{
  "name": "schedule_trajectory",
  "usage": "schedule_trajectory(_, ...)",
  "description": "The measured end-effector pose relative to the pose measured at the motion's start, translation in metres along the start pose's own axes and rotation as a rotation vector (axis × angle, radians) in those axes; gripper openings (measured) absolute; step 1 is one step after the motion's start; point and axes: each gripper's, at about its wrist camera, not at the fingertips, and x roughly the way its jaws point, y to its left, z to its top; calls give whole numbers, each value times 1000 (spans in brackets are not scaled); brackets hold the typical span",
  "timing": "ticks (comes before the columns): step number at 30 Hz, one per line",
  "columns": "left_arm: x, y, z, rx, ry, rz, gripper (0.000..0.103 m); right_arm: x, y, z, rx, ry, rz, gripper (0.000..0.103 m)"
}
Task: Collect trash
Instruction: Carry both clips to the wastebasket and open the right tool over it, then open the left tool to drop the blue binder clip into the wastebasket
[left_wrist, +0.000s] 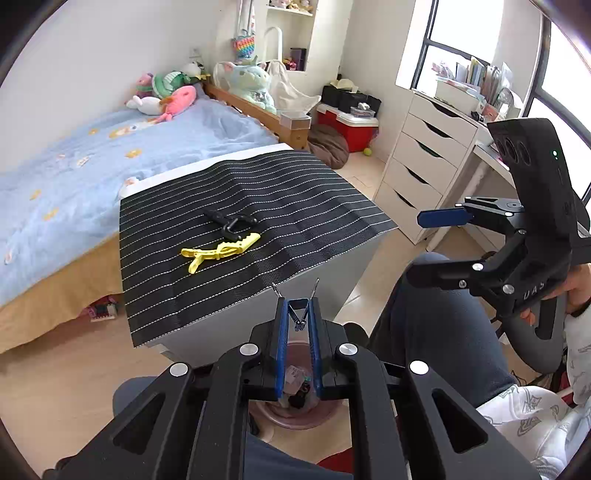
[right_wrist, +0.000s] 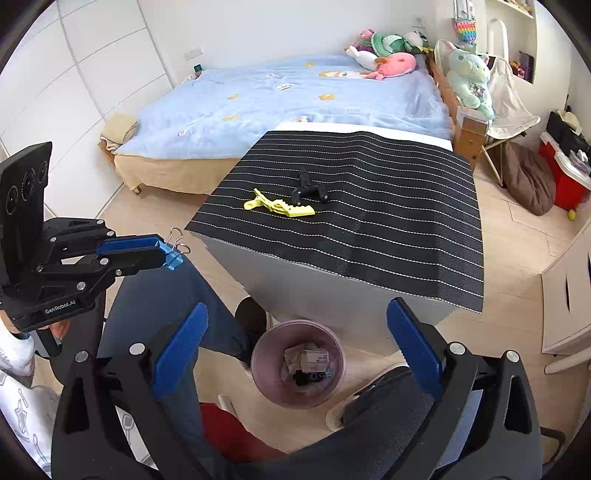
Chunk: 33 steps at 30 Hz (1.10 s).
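So the blue binder clip (right_wrist: 173, 254) is pinched between the fingers of the left gripper (left_wrist: 298, 314), its wire handles sticking out past the fingertips. It's held up in the air, off the front edge of the table, above the person's knee. In the left wrist view the pink trash bin (right_wrist: 334, 363) shows right below the clamped fingers, down on the floor; it already has a small box and some dark bits inside.

The right gripper (right_wrist: 295, 343) has its fingers spread wide with nothing between them, and looks down at that same bin. In the left wrist view it's off to the right, beside the table.

Up on the table, a black striped mat (right_wrist: 388, 206) covers the top and hangs over the front edge. Two things lie on it near the middle: a yellow hair clip (right_wrist: 282, 206) and, just behind it, a black clip (right_wrist: 308, 186). They look very close, can't tell if they touch.

Further out there's a bed (right_wrist: 258, 99) with a blue cover and stuffed toys (right_wrist: 391, 50) at the far end, and a white drawer unit (left_wrist: 424, 155).
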Motion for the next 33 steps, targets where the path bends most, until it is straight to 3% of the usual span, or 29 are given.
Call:
schedule_trajectory(15, 7, -24, 3, 68, 39, -34, 11, -14, -19, -5, 37, -32, 3, 96)
schedule_trajectory(18, 9, -25, 3, 66, 52, -40, 18, -15, -22, -4, 43, -37, 2, 96)
schedule_trajectory(20, 11, -24, 2, 58, 57, -43, 48, -15, -23, -4, 48, -39, 1, 96)
schedule_trajectory(22, 12, -21, 2, 48, 54, -44, 64, -15, -24, -3, 51, -39, 1, 96)
schedule_trajectory(23, 12, -21, 2, 46, 51, -38, 79, -14, -25, -3, 52, -38, 1, 96)
schedule_trajectory(24, 12, -20, 2, 44, 42, -31, 85, -14, -24, -3, 53, -37, 1, 96)
schedule_trajectory(28, 12, -15, 3, 37, 17, 18, 94, -11, -23, -3, 52, -32, 1, 97)
schedule_trajectory(33, 12, -8, 4, 25, -7, 60, 95, -9, -22, -1, 55, -32, 5, 97)
